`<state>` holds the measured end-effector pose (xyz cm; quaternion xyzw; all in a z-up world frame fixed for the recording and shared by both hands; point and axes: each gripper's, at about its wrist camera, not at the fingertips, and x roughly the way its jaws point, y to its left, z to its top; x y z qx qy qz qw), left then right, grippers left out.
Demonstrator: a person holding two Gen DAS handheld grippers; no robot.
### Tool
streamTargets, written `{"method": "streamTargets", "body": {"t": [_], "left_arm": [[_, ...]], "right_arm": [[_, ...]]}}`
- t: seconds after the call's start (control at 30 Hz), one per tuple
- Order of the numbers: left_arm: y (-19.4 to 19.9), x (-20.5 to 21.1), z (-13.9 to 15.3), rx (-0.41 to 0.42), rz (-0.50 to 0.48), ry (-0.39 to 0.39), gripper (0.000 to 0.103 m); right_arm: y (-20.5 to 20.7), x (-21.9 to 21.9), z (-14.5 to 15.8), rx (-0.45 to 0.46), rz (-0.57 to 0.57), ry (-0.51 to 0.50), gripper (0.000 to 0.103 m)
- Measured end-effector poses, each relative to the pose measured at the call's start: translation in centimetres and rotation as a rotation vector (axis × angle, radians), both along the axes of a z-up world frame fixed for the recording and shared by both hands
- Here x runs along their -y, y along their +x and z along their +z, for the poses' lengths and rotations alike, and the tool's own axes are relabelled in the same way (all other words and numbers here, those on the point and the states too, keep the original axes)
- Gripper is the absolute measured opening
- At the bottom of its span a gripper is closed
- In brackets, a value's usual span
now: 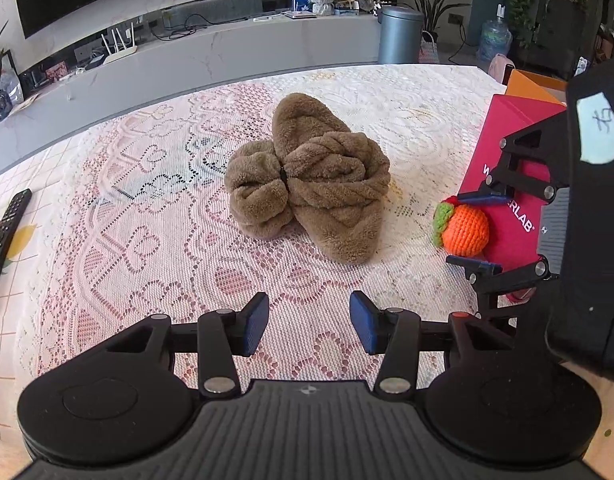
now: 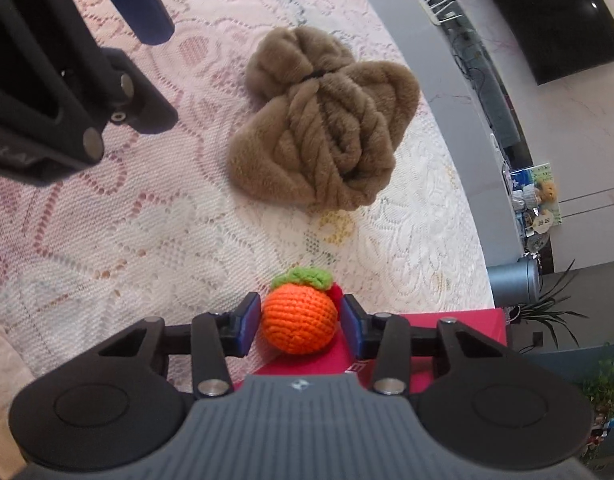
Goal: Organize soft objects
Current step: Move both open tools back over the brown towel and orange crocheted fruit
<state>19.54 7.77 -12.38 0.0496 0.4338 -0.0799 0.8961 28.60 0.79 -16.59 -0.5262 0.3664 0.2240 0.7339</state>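
A brown plush towel bundle (image 1: 311, 176) tied into a knot lies in the middle of the lace-covered table; it also shows in the right wrist view (image 2: 323, 128). My left gripper (image 1: 309, 322) is open and empty, a short way in front of the bundle. My right gripper (image 2: 301, 320) is shut on an orange crocheted fruit (image 2: 297, 322) with a green leaf, held over a pink box (image 2: 307, 364). In the left wrist view the right gripper (image 1: 473, 230) holds the fruit (image 1: 463, 230) in front of the pink box (image 1: 507, 168).
An orange box (image 1: 533, 86) stands behind the pink one at the right. A black remote control (image 1: 5, 236) lies at the left table edge. A grey TV cabinet (image 1: 187, 60) and a bin (image 1: 399, 34) stand beyond the table.
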Motion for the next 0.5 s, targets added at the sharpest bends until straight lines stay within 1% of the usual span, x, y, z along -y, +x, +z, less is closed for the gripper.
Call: {"method": "streamTargets", "body": {"t": [0.17, 0.23, 0.37, 0.43, 0.5], "left_arm": [[-0.1, -0.1, 0.0, 0.002, 0.001, -0.004, 0.056], [-0.1, 0.0, 0.1, 0.009, -0.001, -0.004, 0.056], [0.1, 0.2, 0.6, 0.035, -0.009, 0.011, 0.056], [0.6, 0.1, 0.9, 0.051, -0.01, 0.025, 0.056], [1.3, -0.2, 1.3, 0.074, 0.002, 0.019, 0.057]], "right_arm": [[0.1, 0.0, 0.0, 0.007, 0.0, 0.008, 0.041], [0.0, 0.2, 0.3, 0.009, -0.008, 0.033, 0.041], [-0.2, 0.2, 2.2, 0.022, -0.046, 0.152, 0.04], [0.2, 0.1, 3.4, 0.039, -0.084, 0.229, 0.04], [0.7, 0.0, 4.6, 0.058, -0.134, 0.303, 0.04]]}}
